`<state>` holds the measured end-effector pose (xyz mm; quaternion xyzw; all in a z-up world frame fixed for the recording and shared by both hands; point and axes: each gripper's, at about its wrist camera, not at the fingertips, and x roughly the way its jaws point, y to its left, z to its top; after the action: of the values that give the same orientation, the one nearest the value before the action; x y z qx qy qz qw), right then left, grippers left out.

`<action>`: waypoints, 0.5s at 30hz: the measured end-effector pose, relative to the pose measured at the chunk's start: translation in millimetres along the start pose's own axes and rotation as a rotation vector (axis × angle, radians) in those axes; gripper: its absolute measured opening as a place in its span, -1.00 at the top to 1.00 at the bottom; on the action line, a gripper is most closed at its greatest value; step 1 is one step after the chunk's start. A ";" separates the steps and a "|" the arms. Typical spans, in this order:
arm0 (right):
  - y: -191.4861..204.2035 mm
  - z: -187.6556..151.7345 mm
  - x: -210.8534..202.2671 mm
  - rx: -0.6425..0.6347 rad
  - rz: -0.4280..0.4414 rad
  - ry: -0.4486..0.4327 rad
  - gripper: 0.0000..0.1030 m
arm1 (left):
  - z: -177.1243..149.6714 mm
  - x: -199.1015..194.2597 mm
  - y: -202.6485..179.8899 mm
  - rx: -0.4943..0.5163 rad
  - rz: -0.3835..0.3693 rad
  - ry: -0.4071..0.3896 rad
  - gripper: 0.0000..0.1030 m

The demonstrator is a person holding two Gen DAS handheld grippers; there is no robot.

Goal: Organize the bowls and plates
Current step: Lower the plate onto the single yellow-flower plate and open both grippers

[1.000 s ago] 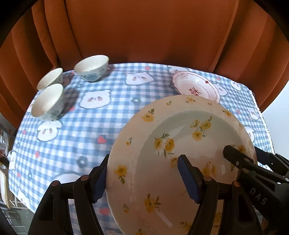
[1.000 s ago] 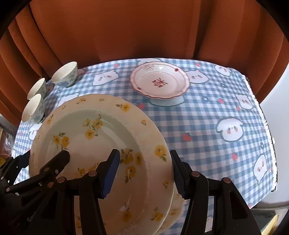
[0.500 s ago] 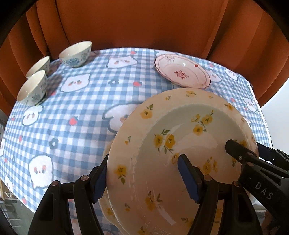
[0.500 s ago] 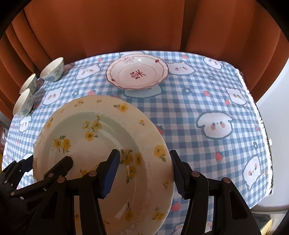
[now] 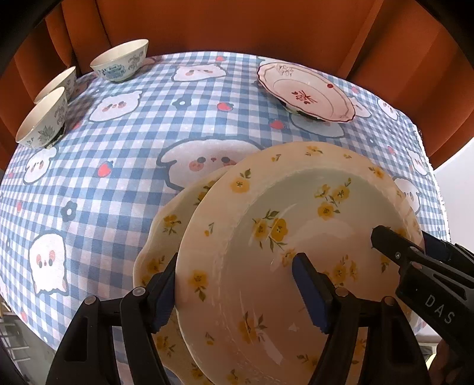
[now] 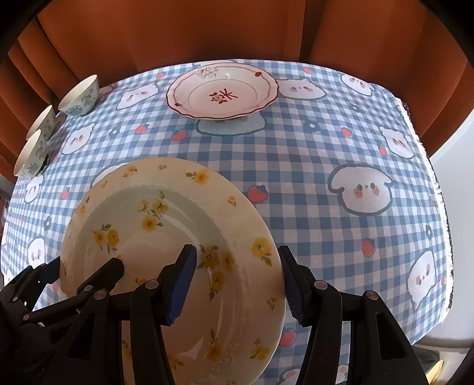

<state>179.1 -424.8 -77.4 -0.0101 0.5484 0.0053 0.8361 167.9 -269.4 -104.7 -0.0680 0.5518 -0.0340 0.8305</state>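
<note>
Orange curtains (image 5: 237,26) hang behind a surface with a blue checked cloth (image 5: 124,183). The left gripper (image 5: 237,290) and right gripper (image 6: 237,278) each have fingers clamped on the rim of the big yellow-flower plate (image 5: 296,237), just above a matching plate (image 5: 166,234). A red-trimmed plate (image 6: 222,91) sits farther back, and three small bowls (image 5: 121,63) stand far left.

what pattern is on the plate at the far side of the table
White plate with a thin red scalloped border and a red flower motif in the middle; clearest in the right wrist view.
</note>
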 end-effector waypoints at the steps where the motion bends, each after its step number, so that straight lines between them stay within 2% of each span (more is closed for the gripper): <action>1: 0.7 -0.1 0.9 0.001 -0.004 0.001 -0.15 | -0.3 1.1 0.3 -0.001 -0.002 0.004 -0.45; 9: 2.9 -3.4 11.6 -0.001 -0.016 0.033 -0.15 | -6.5 14.1 5.4 -0.017 -0.011 0.047 -0.45; 15: 5.7 -6.5 16.2 -0.010 -0.026 0.042 -0.15 | -9.0 14.9 4.9 -0.003 -0.002 0.037 -0.45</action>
<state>179.5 -419.3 -94.9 -0.0213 0.5656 -0.0029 0.8244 165.2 -267.2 -122.4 -0.0693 0.5670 -0.0352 0.8201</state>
